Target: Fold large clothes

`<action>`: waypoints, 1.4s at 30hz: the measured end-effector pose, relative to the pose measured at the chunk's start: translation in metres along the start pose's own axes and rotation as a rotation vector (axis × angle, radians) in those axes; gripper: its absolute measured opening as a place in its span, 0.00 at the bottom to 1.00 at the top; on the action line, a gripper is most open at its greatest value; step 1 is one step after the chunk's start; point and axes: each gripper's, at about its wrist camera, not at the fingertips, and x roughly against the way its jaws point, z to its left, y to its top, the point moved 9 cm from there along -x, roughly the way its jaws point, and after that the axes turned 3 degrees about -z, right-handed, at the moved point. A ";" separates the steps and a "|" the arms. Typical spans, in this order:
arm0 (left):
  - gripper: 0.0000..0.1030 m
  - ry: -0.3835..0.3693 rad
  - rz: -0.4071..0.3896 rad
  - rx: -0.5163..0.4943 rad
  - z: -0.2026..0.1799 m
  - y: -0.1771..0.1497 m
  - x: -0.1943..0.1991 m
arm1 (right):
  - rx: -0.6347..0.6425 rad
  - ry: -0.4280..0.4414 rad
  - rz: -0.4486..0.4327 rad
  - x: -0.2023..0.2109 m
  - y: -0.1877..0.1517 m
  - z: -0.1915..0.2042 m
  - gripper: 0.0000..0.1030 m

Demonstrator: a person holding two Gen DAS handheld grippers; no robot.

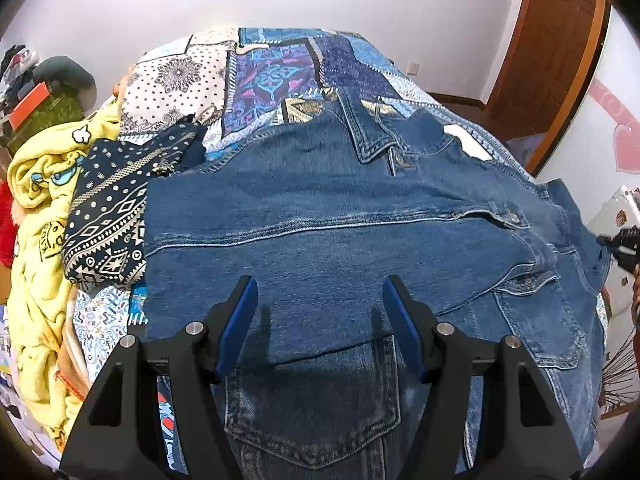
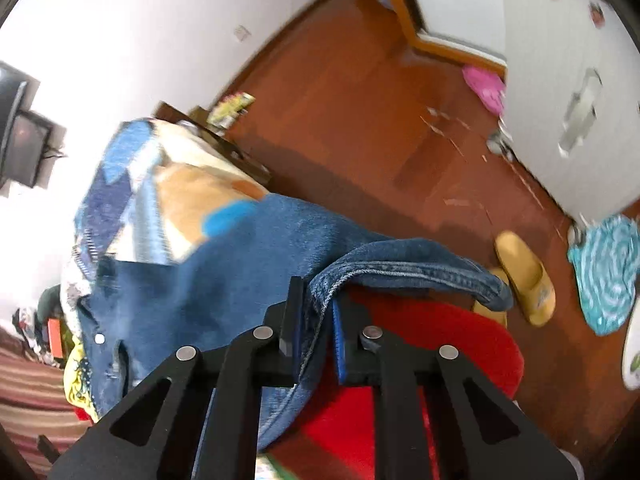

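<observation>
denim jacket [image 1: 340,216]: spread flat across the bed, collar towards the far wall, one sleeve folded over the body, a pair of jeans [image 1: 312,412] lying right under its near edge

left tongs [image 1: 320,312]: spread wide, blue pads apart, hovering just above the jacket's lower part, gripping nothing

right tongs [image 2: 314,320]: pressed together on a fold of the jacket's hem [image 2: 400,272], the denim bunched between the pads and lifted off the side of the bed; picture's pretty blurry here

bed [image 1: 272,76]: covered with a blue and white patchwork quilt, the jacket sits on top of it

left side clutter: yellow cartoon blanket [image 1: 36,240] heaped at the edge, dark patterned cloth [image 1: 108,220] touching the jacket's left edge

floor [image 2: 360,120]: reddish wood, a yellow slipper [image 2: 524,276] and a teal round mat [image 2: 608,272] near it, red rug [image 2: 440,360] just under the right tongs
</observation>
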 end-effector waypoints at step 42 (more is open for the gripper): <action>0.62 -0.024 -0.083 0.012 0.036 -0.036 0.069 | 0.746 0.064 0.199 -0.037 -0.229 0.255 0.10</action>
